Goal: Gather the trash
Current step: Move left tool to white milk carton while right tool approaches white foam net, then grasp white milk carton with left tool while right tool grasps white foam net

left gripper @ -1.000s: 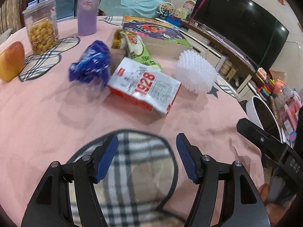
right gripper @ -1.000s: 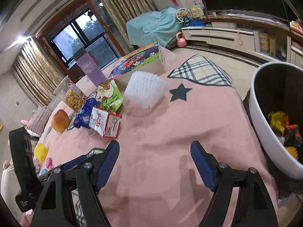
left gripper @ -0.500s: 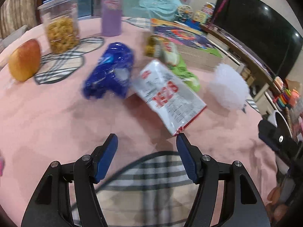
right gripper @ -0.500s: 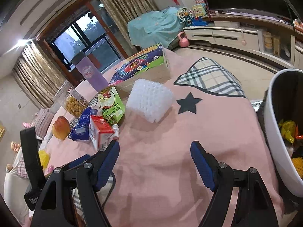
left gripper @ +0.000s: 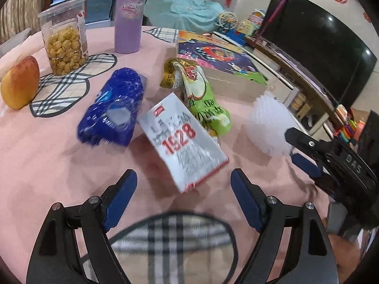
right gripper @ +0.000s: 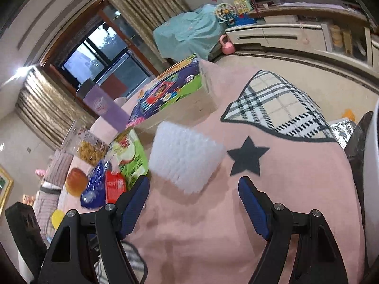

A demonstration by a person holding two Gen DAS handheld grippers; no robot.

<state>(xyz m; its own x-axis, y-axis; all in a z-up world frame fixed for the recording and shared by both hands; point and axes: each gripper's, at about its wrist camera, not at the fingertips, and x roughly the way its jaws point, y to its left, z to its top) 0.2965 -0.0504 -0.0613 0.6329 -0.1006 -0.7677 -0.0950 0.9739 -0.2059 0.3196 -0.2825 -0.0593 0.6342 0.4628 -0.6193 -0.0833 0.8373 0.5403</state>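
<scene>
Your left gripper (left gripper: 182, 198) is closing in on the white carton (left gripper: 183, 139), jaws opening wider and empty; the carton is lying on the bench just ahead. Your right gripper (right gripper: 193, 203) is nearing the foam net (right gripper: 184, 156), wide and empty.

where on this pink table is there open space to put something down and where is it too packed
Bare cloth lies in front of the left gripper, below the blue wrapper, and between the white foam net and the black star. It is crowded in the middle: blue wrapper, white carton, green pouch and game box sit packed together.
</scene>
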